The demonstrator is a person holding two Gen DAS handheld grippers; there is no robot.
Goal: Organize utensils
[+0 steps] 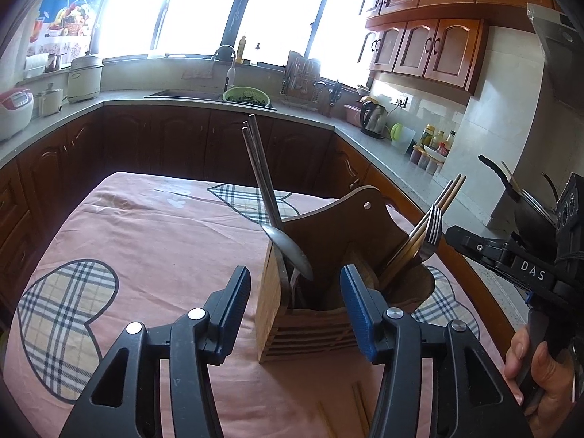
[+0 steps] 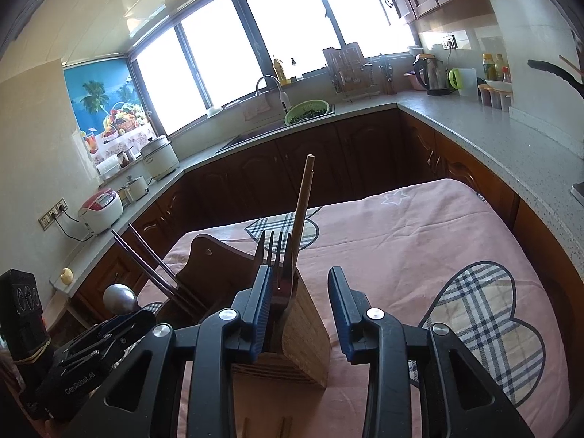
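The wooden holder (image 1: 328,255) already has the spoon (image 1: 288,248), forks (image 1: 432,226) and chopsticks (image 1: 261,168). Two chopsticks (image 1: 359,407) lie on the pink cloth (image 1: 146,226). Both the left gripper (image 1: 295,310) and the right gripper (image 2: 299,314) are wide apart, holding nothing.

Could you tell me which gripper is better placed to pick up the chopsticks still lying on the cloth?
Left, probably. The left gripper is open and the loose chopsticks lie just beneath it, beside the holder.

A utensil holder (image 1: 314,284) stands mid-frame on the table (image 1: 146,241); spoon (image 1: 288,252) and metal chopsticks (image 1: 262,179) inside left, forks (image 1: 432,230) right.
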